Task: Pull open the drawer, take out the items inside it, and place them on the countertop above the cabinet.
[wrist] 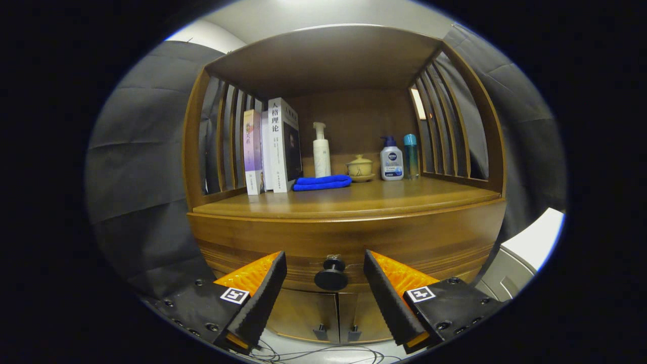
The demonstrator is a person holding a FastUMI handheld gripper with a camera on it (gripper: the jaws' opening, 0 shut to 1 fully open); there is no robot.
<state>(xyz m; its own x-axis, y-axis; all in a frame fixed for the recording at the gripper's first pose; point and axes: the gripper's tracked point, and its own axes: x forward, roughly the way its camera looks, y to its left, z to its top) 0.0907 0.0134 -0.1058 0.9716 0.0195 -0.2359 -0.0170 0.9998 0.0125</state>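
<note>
The tool (325,263) gapes, fingers flanking the closed drawer's knob (331,277), untouched.

Glossy wood countertop (354,199); soft cloth towel (322,182); matt drawer knob (331,275).

Book (278,151) spine: 人格理论.

Gripper (325,275) fingers stand apart, knob (331,275) between them; countertop (354,199) front bare, books (270,146), bottles at 12 o'clock.
</note>
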